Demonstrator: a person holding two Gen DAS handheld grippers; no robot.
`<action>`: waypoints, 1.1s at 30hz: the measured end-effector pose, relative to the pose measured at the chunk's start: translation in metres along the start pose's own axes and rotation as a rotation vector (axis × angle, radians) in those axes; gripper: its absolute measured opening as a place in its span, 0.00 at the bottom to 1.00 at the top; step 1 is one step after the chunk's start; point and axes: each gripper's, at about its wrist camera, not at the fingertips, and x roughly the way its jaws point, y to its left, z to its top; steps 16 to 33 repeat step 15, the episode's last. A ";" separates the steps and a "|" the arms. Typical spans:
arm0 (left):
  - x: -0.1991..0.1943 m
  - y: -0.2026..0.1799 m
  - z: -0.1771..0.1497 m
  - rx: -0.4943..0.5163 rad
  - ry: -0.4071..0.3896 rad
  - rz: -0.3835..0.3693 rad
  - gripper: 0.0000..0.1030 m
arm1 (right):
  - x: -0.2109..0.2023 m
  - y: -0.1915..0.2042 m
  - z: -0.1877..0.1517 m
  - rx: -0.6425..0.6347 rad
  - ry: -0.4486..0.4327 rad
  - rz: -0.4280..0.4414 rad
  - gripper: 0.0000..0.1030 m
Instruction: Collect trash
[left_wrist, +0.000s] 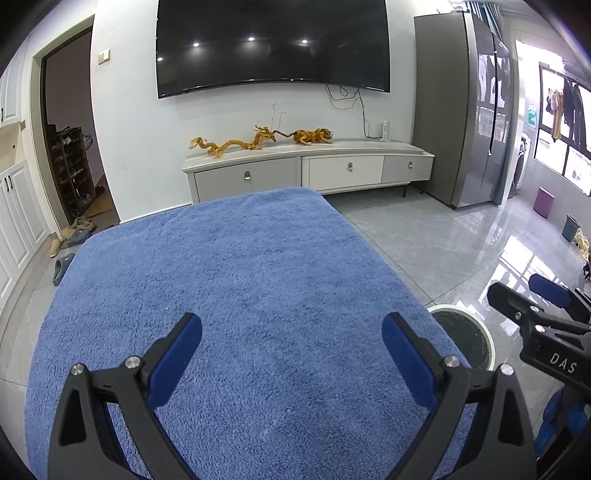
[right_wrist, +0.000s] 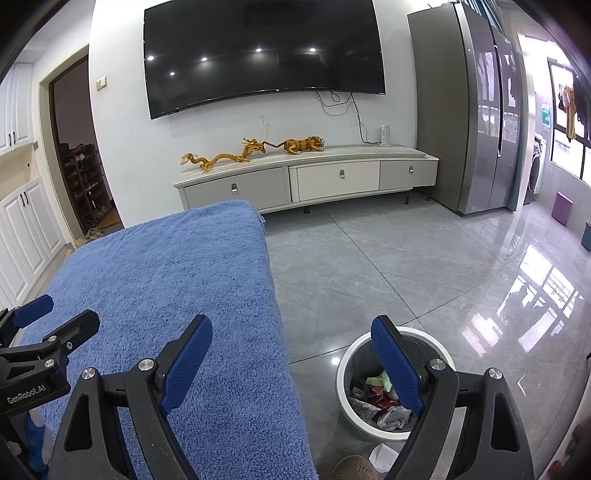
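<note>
The left gripper stands with its jaws spread wide and nothing between them, tilted downward above the blue towel that covers the table. The right gripper is likewise wide apart and empty; its left finger sits over the towel's right edge, and its right finger overlaps the view of the trash bin below. In the left wrist view, the right gripper appears at the right border, just beyond the towel's edge. The bin is a round container with a white rim and a dark liner, standing on the grey tiled floor just beside the table's right side. It holds crumpled trash: red, white and pale green wrappers and paper. A white scrap lies on the floor close to the bin's near side, beside a brown slipper toe. The towel surface carries no loose items.
</note>
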 end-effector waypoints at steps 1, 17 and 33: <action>0.000 -0.001 0.000 -0.002 0.003 -0.002 0.96 | 0.000 0.000 0.000 0.001 0.000 0.000 0.85; 0.004 -0.001 0.000 -0.007 0.020 -0.002 0.96 | 0.001 -0.003 -0.001 0.005 0.007 -0.002 0.86; 0.004 -0.001 0.000 -0.007 0.020 -0.002 0.96 | 0.001 -0.003 -0.001 0.005 0.007 -0.002 0.86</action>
